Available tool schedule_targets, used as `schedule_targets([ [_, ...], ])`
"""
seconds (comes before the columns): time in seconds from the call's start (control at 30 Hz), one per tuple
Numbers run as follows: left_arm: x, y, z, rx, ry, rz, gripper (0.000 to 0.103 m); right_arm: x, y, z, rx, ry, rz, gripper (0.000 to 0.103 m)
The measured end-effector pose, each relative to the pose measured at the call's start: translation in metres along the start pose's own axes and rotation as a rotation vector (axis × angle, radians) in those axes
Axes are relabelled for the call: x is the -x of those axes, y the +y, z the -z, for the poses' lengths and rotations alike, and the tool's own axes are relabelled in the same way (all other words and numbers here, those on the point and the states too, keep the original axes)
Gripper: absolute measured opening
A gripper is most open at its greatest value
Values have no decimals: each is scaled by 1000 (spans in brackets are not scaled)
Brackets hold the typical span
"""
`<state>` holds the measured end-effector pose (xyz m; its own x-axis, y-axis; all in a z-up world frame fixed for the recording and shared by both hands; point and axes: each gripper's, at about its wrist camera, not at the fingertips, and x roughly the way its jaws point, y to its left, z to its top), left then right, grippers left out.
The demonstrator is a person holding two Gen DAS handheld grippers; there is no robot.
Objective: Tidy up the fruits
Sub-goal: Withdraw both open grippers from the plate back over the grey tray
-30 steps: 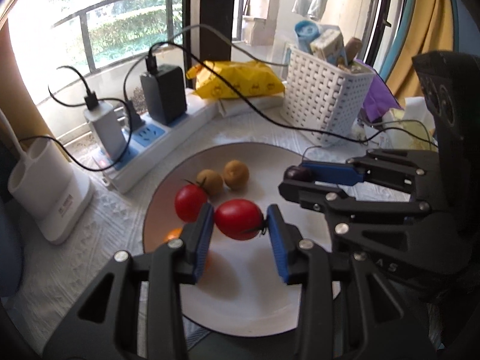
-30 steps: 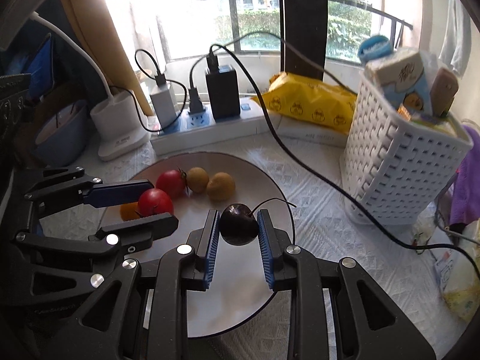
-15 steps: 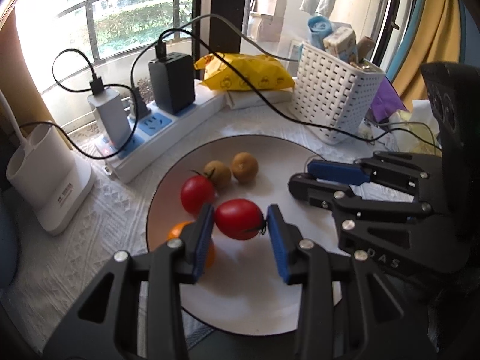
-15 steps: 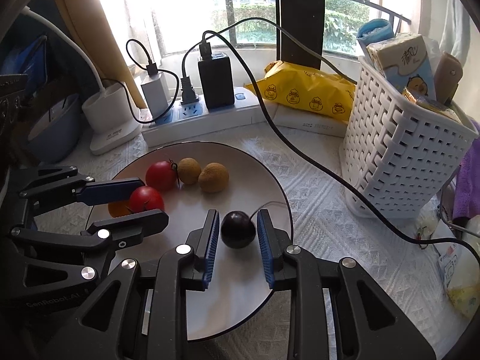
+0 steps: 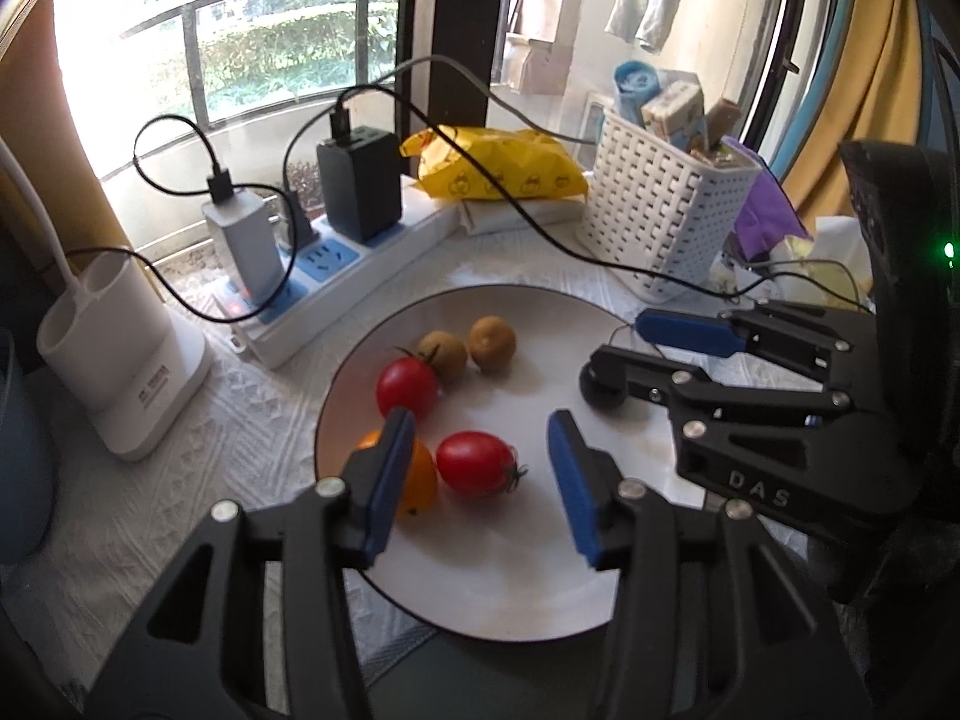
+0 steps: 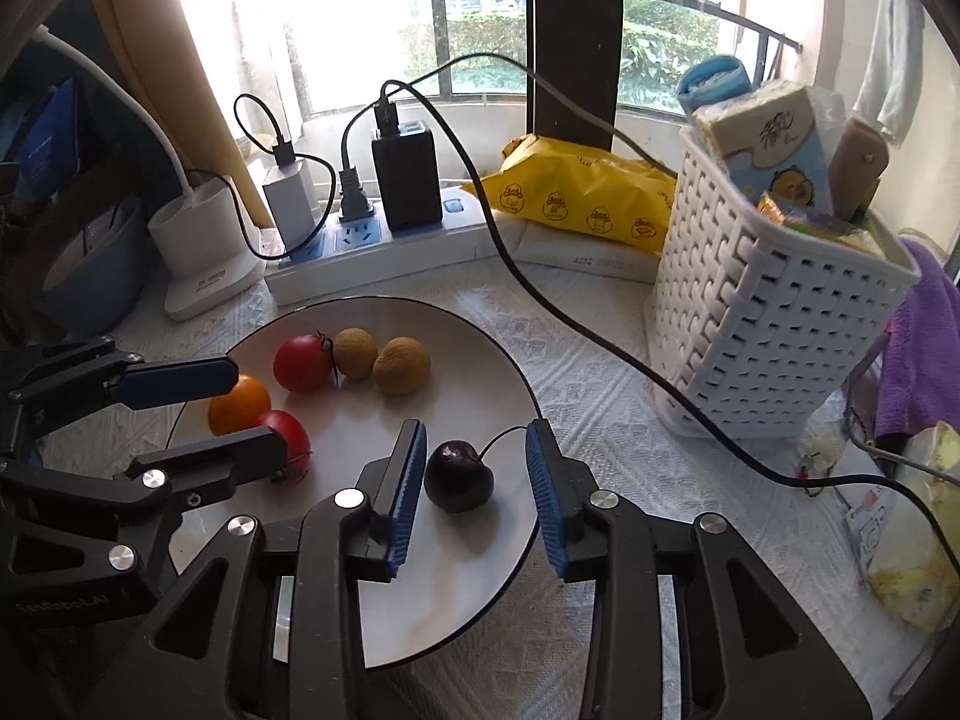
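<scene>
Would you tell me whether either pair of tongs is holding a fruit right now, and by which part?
Nothing is held. The left tongs have just opened around the small red tomato, the right tongs around the dark cherry; both fruits rest on the round white plate.

Both tongs, left (image 5: 480, 468) and right (image 6: 477, 480), have just been opening, angled downward.

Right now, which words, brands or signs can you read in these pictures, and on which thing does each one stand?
"DAS": on the black right gripper.
"SenRobot.AI", faint: on the left gripper.
Print on the white holder, yellow bag, tissue pack and flat white box: too small or blurred.
</scene>
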<state>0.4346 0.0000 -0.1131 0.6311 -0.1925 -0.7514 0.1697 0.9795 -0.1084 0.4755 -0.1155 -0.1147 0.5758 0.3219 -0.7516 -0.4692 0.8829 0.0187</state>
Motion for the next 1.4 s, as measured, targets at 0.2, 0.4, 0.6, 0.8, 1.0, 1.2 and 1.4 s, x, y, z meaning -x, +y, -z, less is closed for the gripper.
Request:
schedule_targets([
  [0.2, 18, 1, -1, 2, -25, -11, 48, 13, 0, -1, 4, -21, 14, 37],
  [0.4, 34, -1, 1, 6, -53, -28, 48, 28, 3, -2, 12, -40, 26, 37],
  [0.6, 56, -1, 4, 12, -85, -35, 49, 49, 12, -1, 24, -60, 32, 37],
  [0.8, 81, -3, 8, 9, -124, -41, 49, 70, 23, -1, 33, -87, 39, 37],
  [1.0, 106, -4, 13, 14, -167, -45, 49, 92, 33, 1, 45, -112, 50, 37],
  [1.2, 129, -4, 19, 15, -203, -46, 49, 110, 44, 5, 53, -134, 55, 37],
  [1.4, 152, -3, 25, 19, -238, -48, 49, 129, 56, 6, 57, -156, 55, 37],
])
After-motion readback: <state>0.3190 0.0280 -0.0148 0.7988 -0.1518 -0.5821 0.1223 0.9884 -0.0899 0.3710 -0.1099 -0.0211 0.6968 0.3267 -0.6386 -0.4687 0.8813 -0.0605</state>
